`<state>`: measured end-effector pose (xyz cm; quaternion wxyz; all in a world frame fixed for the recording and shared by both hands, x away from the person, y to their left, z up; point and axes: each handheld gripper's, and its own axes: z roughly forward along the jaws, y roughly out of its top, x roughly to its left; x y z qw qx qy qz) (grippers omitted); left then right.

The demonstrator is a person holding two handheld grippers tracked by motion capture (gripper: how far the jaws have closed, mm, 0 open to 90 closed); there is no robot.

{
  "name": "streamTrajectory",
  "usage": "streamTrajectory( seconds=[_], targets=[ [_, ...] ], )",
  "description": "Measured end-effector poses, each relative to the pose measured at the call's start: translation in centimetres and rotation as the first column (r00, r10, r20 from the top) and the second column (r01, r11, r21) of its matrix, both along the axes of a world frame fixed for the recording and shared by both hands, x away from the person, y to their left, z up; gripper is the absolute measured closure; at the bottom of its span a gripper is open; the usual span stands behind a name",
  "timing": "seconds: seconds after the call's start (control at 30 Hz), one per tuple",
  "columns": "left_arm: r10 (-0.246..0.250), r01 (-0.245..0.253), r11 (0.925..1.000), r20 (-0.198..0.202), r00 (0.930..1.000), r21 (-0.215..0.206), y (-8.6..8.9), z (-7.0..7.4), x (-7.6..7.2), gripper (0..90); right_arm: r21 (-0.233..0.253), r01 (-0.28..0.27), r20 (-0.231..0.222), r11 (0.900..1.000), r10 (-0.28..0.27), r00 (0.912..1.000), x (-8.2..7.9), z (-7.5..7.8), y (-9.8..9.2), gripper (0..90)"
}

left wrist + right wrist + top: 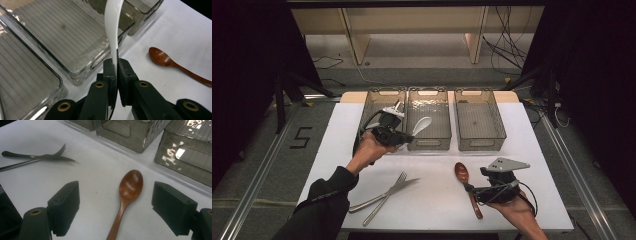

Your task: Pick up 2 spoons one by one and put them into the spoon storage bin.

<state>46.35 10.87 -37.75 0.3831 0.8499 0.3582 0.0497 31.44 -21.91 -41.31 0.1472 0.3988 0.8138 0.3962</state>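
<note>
- We had the left claw (408, 134) clenched on the white spoon (421, 125), gripping its handle end, bowl pointing away from the jaws.
- White spoon hung over the near rim of the middle bin (428, 144), so the drop spot lay just ahead of the left claw; left hand (371, 148) clearly the nearer one.
- Our right claw (115, 207) was released, jaws wide apart, straddling the wooden spoon (127, 195) without touching it.
- Wooden spoon lay flat on the table (532, 150), long axis running along the claw's reach, bowl toward the bins, handle back toward our right hand (519, 212).
- Fork (385, 197) and knife (382, 195) lay crossed on the table, well apart to the left of the wooden spoon.
- Left bin (368, 100) and right bin (499, 117) flanked the middle one, all clear plastic.
- Table white and bare otherwise; room dark, loose cables (507, 45) on the floor behind.
</note>
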Motion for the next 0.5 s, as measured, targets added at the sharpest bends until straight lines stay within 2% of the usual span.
streamTrajectory(
  seconds=[0.13, 0.5],
  targets=[
    [0.017, -0.017, 0.9997, 0.005, 0.9998, -0.018, -0.3, 0.4, 0.7, 84.7, 0.002, 0.0, -0.001, 1.0, 0.0, 1.0, 0.0, 0.0, 0.0, 23.5],
    [0.042, -0.042, 0.9988, 0.014, 0.999, -0.024, -1.1, 1.1, 2.6, 84.7, 0.002, -0.002, 0.0, 1.0, 0.002, 1.0, 0.0, 0.0, 0.0, 23.5]
  ],
)
